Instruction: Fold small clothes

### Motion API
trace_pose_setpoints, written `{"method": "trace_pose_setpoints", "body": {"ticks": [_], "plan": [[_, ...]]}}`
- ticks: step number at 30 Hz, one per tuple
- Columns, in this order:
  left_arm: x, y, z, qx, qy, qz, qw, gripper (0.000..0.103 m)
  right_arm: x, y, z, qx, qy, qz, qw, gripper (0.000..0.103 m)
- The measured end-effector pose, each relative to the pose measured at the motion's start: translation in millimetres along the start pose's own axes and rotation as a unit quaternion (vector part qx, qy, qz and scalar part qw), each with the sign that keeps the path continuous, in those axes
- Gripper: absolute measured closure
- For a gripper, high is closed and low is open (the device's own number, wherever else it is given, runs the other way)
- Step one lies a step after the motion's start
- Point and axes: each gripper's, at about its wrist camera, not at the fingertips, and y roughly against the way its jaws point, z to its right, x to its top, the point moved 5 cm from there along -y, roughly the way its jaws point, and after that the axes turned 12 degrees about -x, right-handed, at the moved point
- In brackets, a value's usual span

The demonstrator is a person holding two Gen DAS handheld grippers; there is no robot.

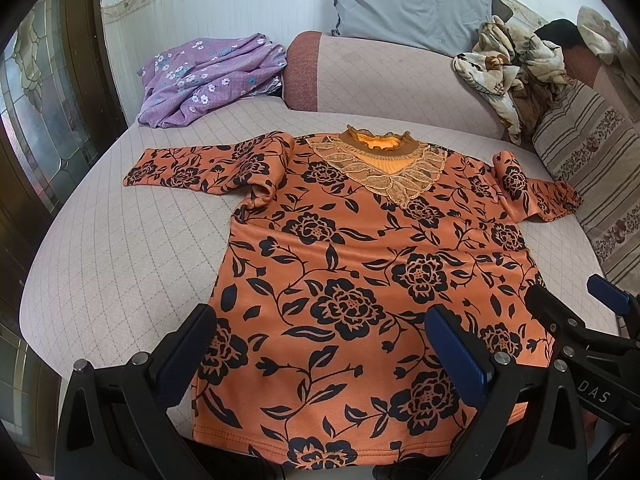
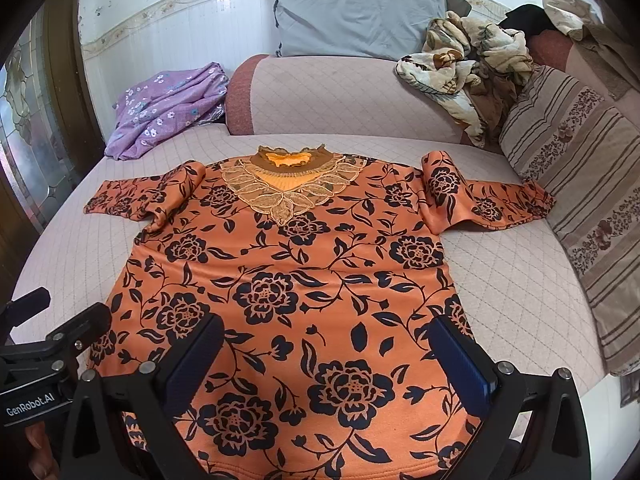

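Both sets of jaws stood spread wide and gripped nothing. On my left gripper (image 1: 322, 344) the two blue-padded fingers (image 1: 456, 354) hung over the hem end of the orange floral top (image 1: 344, 280), one near its left edge and the other over its middle; I could not tell whether the pads brushed the cloth. My right gripper (image 2: 332, 360) hovered the same way above the lower half of the top, jaws wide apart, fabric showing between them. From the left wrist view, the right gripper sat at the far right, beside the top's edge.

That top lay flat and face up on the quilted pink sofa seat (image 1: 120, 248), lace collar (image 1: 380, 160) pointing away from me, hem nearest me. Each sleeve stretched outward, bunched in a fold near the shoulder. At the back left a purple flowered garment (image 1: 200, 80) lay crumpled on the seat. A grey pillow (image 2: 356, 12) leaned against the wall behind the backrest, a rumpled beige blanket (image 2: 460, 64) lay over the backrest's right part, and a striped cushion (image 2: 580, 184) rested at the right, touching the right sleeve's cuff.
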Motion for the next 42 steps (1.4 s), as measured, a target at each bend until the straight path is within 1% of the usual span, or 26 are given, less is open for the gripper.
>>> {"method": "trace_pose_setpoints", "body": {"ticks": [9, 12, 13, 16, 18, 20, 22, 23, 24, 25, 26, 27, 28, 29, 30, 32, 33, 34, 35, 36, 37, 38, 39, 42], "plan": [[-1, -2, -3, -0.001, 0.001, -0.002, 1.0000, 0.000, -1, -2, 0, 0.003, 0.001, -0.004, 1.000, 0.000], [3, -6, -24, 0.008, 0.018, -0.001, 0.9998, 0.000, -1, -5, 4, 0.022, -0.003, -0.010, 1.000, 0.000], [6, -9, -37, 0.016, 0.031, -0.001, 0.9994, 0.000, -1, -7, 10, 0.032, -0.010, -0.011, 0.999, 0.000], [14, -19, -95, 0.067, 0.085, 0.003, 0.9941, 0.000, 0, -16, 39, 0.055, -0.051, -0.015, 0.997, 0.000], [19, -30, -149, 0.112, 0.138, -0.002, 0.9841, 0.000, 2, -30, 73, 0.081, -0.102, -0.019, 0.991, 0.000], [20, -40, -192, 0.153, 0.177, -0.004, 0.9722, 0.000, 3, -54, 116, 0.103, -0.171, -0.035, 0.979, 0.000], [20, -49, -229, 0.193, 0.202, -0.013, 0.9601, 0.000, 3, -78, 153, 0.123, -0.239, -0.048, 0.962, 0.000], [20, -54, -245, 0.211, 0.211, -0.016, 0.9542, 0.000, 4, -92, 175, 0.136, -0.280, -0.055, 0.949, 0.001], [21, -58, -260, 0.228, 0.218, -0.015, 0.9489, 0.000, 5, -112, 204, 0.145, -0.331, -0.064, 0.930, 0.001], [23, -60, -268, 0.239, 0.220, -0.012, 0.9459, 0.000, 6, -123, 219, 0.147, -0.354, -0.067, 0.921, 0.004], [26, -63, -274, 0.245, 0.221, -0.007, 0.9440, 0.000, 11, -140, 243, 0.137, -0.379, -0.069, 0.913, 0.008], [29, -63, -279, 0.250, 0.221, 0.001, 0.9427, 0.000, 15, -150, 258, 0.124, -0.387, -0.068, 0.911, 0.010], [33, -65, -283, 0.255, 0.220, 0.010, 0.9417, 0.000, 22, -160, 273, 0.106, -0.391, -0.064, 0.912, 0.011], [36, -69, -287, 0.259, 0.218, 0.016, 0.9408, 0.000, 32, -174, 291, 0.081, -0.388, -0.058, 0.916, 0.011], [38, -76, -291, 0.261, 0.215, 0.014, 0.9408, 0.000, 41, -185, 304, 0.064, -0.386, -0.053, 0.919, 0.011], [34, -95, -303, 0.259, 0.220, -0.006, 0.9406, 0.000, 57, -207, 325, 0.039, -0.383, -0.050, 0.922, 0.011], [26, -108, -310, 0.251, 0.231, -0.029, 0.9395, 0.000, 66, -222, 338, 0.020, -0.381, -0.052, 0.923, 0.012], [20, -115, -314, 0.239, 0.245, -0.026, 0.9392, 0.000, 75, -237, 350, 0.004, -0.381, -0.054, 0.923, 0.015], [18, -109, -315, 0.232, 0.254, 0.017, 0.9388, 0.000, 80, -246, 357, -0.003, -0.382, -0.055, 0.922, 0.020], [16, -105, -316, 0.229, 0.261, 0.034, 0.9373, 0.000, 89, -263, 369, -0.014, -0.387, -0.061, 0.920, 0.023], [15, -105, -317, 0.223, 0.261, 0.026, 0.9388, 0.000, 92, -276, 377, -0.024, -0.393, -0.065, 0.917, 0.030], [15, -105, -317, 0.220, 0.260, 0.025, 0.9399, 0.000, 94, -284, 382, -0.032, -0.396, -0.068, 0.915, 0.033], [14, -105, -318, 0.219, 0.259, 0.028, 0.9403, 0.000, 99, -298, 390, -0.045, -0.399, -0.072, 0.913, 0.034], [14, -107, -318, 0.223, 0.255, 0.029, 0.9403, 0.000, 102, -328, 403, -0.076, -0.399, -0.079, 0.910, 0.034]]}}
